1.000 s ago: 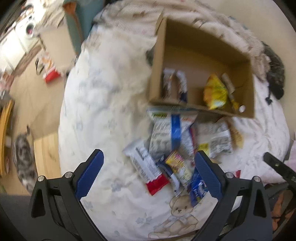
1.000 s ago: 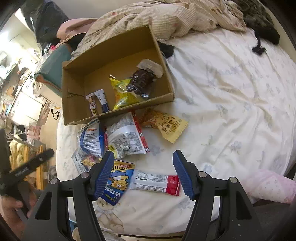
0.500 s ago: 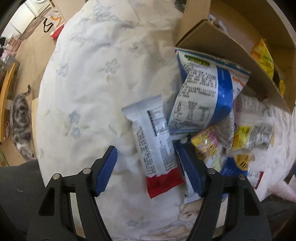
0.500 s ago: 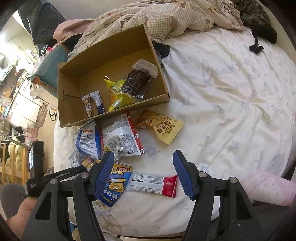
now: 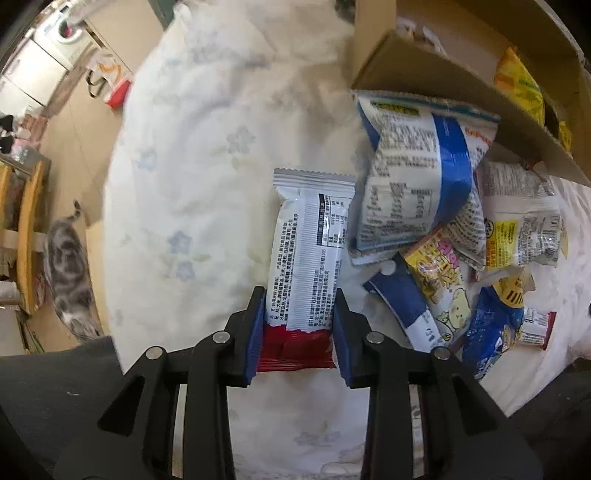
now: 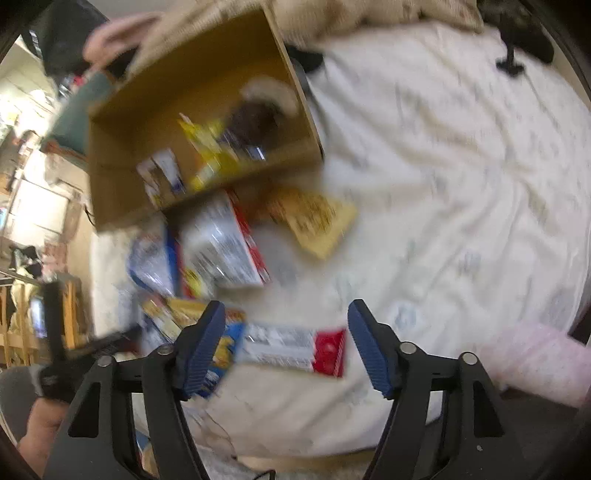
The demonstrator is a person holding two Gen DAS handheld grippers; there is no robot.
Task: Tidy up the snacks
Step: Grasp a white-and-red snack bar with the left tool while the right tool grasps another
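My left gripper (image 5: 298,325) is shut on the red end of a white and red snack bar (image 5: 310,251) that lies on the bed. To its right lies a pile of snack packets: a blue and white bag (image 5: 417,177), a yellow packet (image 5: 439,269), a silver bag (image 5: 521,221). The cardboard box (image 5: 424,70) stands behind them with a yellow bag (image 5: 521,85) inside. My right gripper (image 6: 286,332) is open above another white and red bar (image 6: 291,349). The right wrist view is blurred; the box (image 6: 122,199) and an orange packet (image 6: 314,221) show in it.
The white flowered bed sheet (image 5: 192,177) drops off at the left to a wooden floor where a grey cat (image 5: 68,273) stands. A beige blanket (image 6: 369,14) lies behind the box. A pink soft thing (image 6: 535,358) sits at the bed's right edge.
My left gripper has moved forward and closed on the red end of the white and red bar. My right gripper stays open while its view has shifted and blurred.
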